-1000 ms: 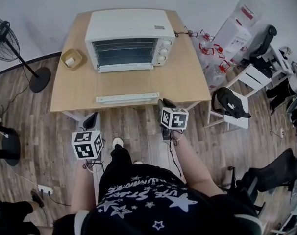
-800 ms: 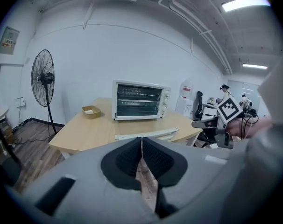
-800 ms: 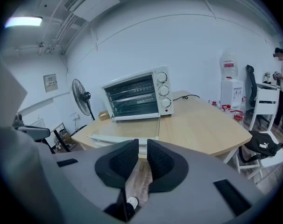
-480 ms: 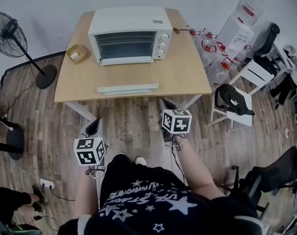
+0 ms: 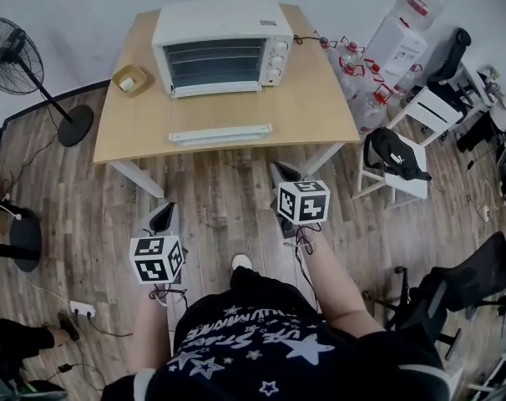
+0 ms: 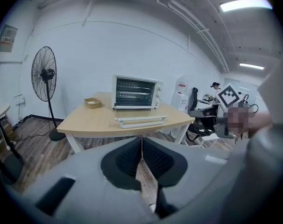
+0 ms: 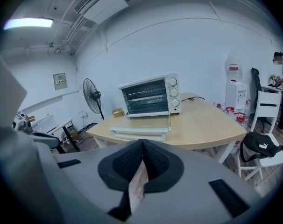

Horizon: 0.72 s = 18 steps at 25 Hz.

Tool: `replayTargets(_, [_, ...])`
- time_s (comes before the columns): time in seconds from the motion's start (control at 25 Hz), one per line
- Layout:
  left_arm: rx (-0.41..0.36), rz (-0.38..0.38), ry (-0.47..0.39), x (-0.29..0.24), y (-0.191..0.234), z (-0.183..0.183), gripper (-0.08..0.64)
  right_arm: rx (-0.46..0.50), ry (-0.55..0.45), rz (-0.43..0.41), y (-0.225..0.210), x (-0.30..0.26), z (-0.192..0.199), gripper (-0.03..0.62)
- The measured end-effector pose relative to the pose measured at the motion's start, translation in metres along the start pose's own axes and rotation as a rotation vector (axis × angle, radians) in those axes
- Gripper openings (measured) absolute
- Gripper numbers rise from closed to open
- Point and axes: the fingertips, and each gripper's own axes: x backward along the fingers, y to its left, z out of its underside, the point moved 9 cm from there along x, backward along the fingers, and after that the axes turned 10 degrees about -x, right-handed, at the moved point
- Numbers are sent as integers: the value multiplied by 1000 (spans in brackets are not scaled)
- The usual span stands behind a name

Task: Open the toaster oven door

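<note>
1 toaster oven, white, at the back of the counter, front facing the person. 3 knobs in a column on its right side. Glass door looks swung down flat onto the counter, with 1 white handle bar near the front edge. The glass is see-through and hard to make out in the head view.

2 grippers, both over the wood floor, short of the counter and well apart from the oven. Left gripper: jaws closed, nothing between them. Right gripper: jaws closed, empty, nearer the counter than the left. 2 marker cubes, one each.

Also on the counter: 1 small wooden box left of the oven, something white inside, too small to tell what.

On the floor: 1 standing fan at the left. 1 water dispenser at the right, top cut by the frame edge. A cluster of red-capped bottles beside it, count unclear. 1 white chair with 1 black bag on it. 1 power strip at lower left.

The person's torso fills the bottom of the head view; 1 shoe tip shows.
</note>
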Motion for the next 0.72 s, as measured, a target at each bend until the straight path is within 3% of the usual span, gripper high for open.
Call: replayTargets(0.72, [-23, 51, -46, 117, -9, 57, 23, 73, -10, -22, 92, 99, 70, 2])
